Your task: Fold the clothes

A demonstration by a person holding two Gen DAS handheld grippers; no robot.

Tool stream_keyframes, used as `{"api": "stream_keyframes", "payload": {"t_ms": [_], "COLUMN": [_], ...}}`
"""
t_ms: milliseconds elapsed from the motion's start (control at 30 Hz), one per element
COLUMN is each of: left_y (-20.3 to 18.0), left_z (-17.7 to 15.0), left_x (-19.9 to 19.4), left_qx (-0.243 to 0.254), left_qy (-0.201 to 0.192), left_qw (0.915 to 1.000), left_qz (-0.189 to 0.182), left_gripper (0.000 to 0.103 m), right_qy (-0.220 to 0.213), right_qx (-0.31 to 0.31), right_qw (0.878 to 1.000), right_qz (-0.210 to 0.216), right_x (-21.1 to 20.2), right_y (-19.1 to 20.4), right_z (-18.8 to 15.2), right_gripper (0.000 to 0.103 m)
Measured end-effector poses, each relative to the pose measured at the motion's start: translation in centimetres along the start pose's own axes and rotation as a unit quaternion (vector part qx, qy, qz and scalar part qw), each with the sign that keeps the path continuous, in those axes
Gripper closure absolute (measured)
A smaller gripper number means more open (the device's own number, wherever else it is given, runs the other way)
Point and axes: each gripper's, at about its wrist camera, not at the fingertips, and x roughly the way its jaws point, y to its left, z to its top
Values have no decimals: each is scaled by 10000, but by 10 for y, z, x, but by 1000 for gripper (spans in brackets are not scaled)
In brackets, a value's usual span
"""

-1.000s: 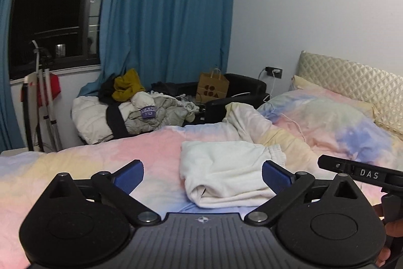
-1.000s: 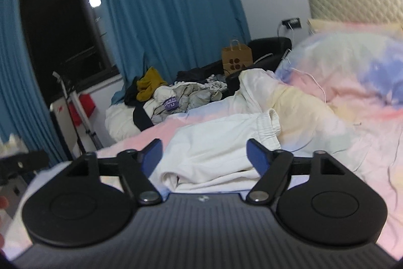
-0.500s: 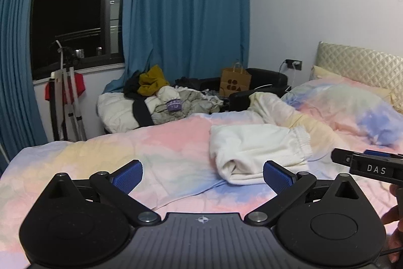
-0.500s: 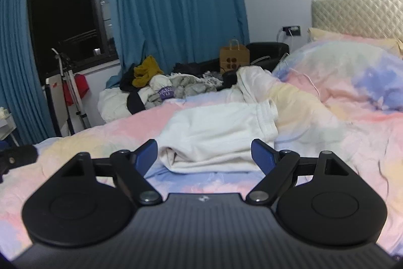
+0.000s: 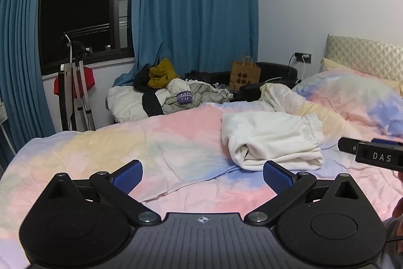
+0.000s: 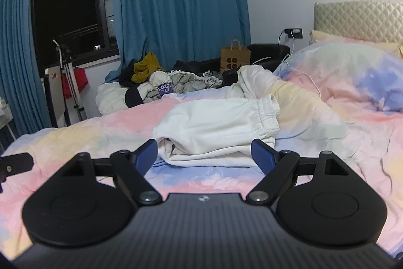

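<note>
Pastel bed, folded white pants (waistband rightward), lengthwise left-right

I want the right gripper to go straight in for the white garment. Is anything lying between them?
Nothing visible does. The right gripper is open, and only bare pastel bedspread lies between its fingers and the folded white garment.

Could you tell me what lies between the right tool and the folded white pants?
Only bare pastel duvet separates the right tool from the white pants, per the right wrist view.
</note>
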Motion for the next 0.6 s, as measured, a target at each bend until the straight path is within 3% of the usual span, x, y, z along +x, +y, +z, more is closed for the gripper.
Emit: {"api": "stream_keyframes", "payload": {"t_ms": [600], "left_y": [6], "left_z": [3], "left_x": [-6], "left_qx": [-10], "left_qy": [-43], "left_qw": [10000], "left_qz": [43], "left_gripper": [0], "right_qy": [29], "right_qx": [-136], "right_qw": [9998], "right_qz": [-141], "right_x": [-6], "right_y": [7], "right_z": [0], "right_gripper": [20]}}
